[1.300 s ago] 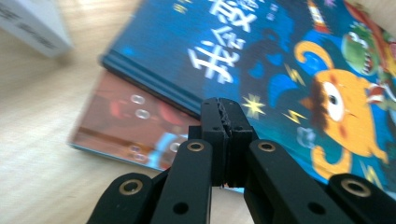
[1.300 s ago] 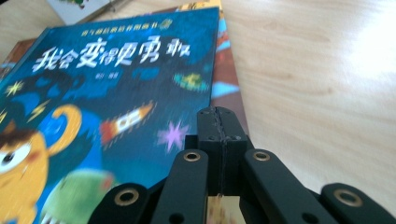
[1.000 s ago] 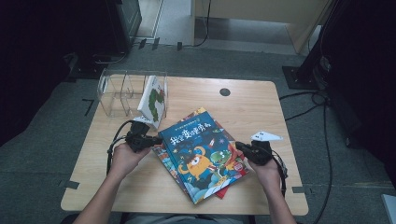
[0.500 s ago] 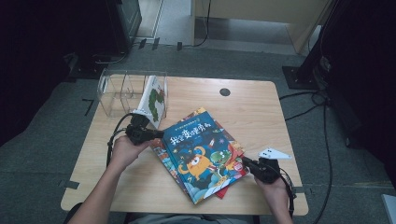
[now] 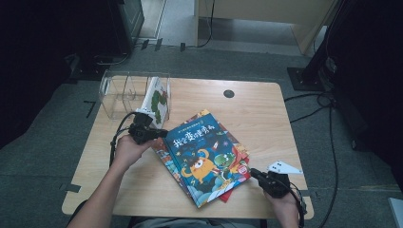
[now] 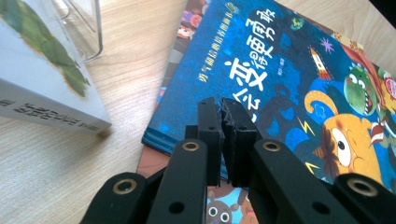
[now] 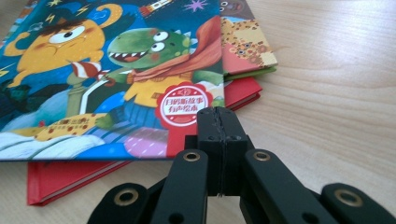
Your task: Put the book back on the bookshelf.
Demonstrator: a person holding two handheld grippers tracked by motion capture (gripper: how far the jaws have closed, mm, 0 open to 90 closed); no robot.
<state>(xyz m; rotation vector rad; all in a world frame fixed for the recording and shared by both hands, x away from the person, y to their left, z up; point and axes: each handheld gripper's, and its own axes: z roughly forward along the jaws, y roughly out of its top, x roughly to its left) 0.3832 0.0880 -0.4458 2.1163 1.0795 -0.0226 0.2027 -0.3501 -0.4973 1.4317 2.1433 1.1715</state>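
Stack of picture books lies skewed mid-table, top one a blue book (image 5: 205, 156) with a yellow monster and a green dinosaur on the cover. Its near corner reaches close to the table's (image 5: 266, 109) front edge; bare wood runs wide to the right and toward the far side.

Left gripper (image 5: 161, 133) sits at the blue book's upper-left corner, jaws pressed together with nothing between them, tips over the cover's edge in the left gripper view (image 6: 223, 122). Whether they touch the cover cannot be told.

Right gripper (image 5: 254, 173) rests just off the stack's lower-right corner, jaws fully closed and empty, tips close in front of the blue book's edge (image 7: 217, 122).

Under the blue book: a red book (image 7: 74, 181) at the bottom, and a patterned book (image 7: 243, 44) with a green edge between them, both poking out to the right.

Left of the stack, a white book (image 5: 158, 99) with green leaves stands leaning in a clear plastic rack (image 5: 119, 90), close behind the left gripper. Black round spot (image 5: 229, 93) on the far table.

Writing: large white Chinese characters on the blue cover (image 6: 254, 60); a red round seal (image 7: 185, 105) with small Chinese text, not readable.
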